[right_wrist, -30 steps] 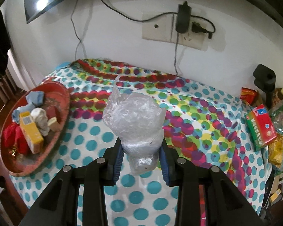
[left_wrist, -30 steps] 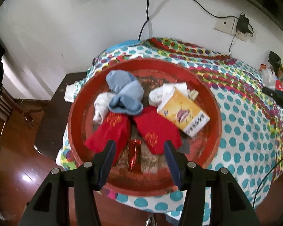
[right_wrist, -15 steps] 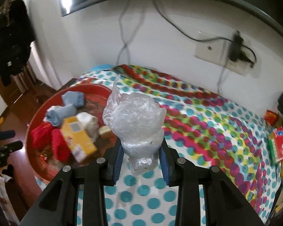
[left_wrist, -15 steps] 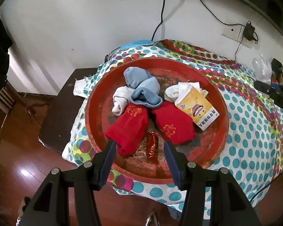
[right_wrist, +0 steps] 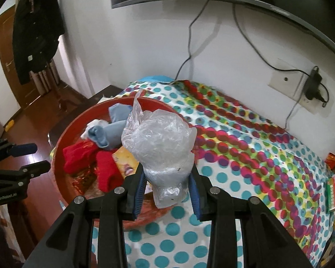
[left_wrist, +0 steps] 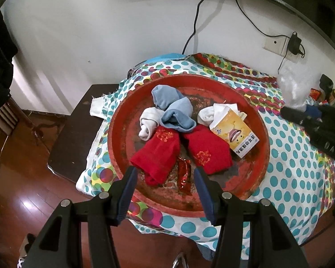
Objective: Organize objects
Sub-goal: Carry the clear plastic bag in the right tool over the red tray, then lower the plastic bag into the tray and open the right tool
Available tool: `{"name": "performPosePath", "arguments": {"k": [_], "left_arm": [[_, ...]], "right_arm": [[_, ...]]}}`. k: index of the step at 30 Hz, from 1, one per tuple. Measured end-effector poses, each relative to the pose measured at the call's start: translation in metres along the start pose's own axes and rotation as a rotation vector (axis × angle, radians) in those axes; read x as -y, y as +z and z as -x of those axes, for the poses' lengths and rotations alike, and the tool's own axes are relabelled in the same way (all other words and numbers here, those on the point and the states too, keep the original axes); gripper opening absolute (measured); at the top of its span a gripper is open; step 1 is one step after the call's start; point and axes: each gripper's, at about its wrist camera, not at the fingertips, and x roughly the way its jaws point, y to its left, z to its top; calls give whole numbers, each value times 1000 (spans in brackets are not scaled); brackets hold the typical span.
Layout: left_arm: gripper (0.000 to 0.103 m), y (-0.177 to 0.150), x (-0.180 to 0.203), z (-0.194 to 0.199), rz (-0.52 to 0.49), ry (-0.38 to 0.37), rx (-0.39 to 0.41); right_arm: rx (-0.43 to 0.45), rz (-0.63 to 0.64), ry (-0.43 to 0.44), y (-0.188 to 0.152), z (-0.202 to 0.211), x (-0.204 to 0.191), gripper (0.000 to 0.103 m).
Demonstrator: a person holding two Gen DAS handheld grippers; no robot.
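white wall, dotted cloth over the tabletop [right_wrist: 223,201], red tray [left_wrist: 260,138] of socks and a box. right claw [right_wrist: 167,185] clenched on a crumpled plastic bag [right_wrist: 158,143], held up just over the tray's near rim. light, soft, slippery by the look; best pinched at the bunched neck. long axis upright, loose corner pointing up. left claw [left_wrist: 165,189] released, empty.

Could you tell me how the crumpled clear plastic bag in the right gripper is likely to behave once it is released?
The plastic bag, pinched in the right gripper, looks thin and crinkled, so probably very light. Its wad bulges above the pads, so it may spring open. It seems floppy, unlikely to roll.
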Motion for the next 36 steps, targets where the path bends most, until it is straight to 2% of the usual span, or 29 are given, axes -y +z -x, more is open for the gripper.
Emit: {"name": "performPosePath", "arguments": {"k": [11,20,30,36], "left_arm": [[54,0,-17,2,43,16,-10],[54,-2,-33,4,70,40,-10],[54,-6,-75,13,163,90,3],[54,-7,-79,15,175,87,2]], "right_arm": [[-55,41,62,4,-31,-49,33],[-101,60,73,14,-64,-87,33],[-129,85,43,27,-91,-105,33],[-167,59,-3,30,-109,-103,33]]}}
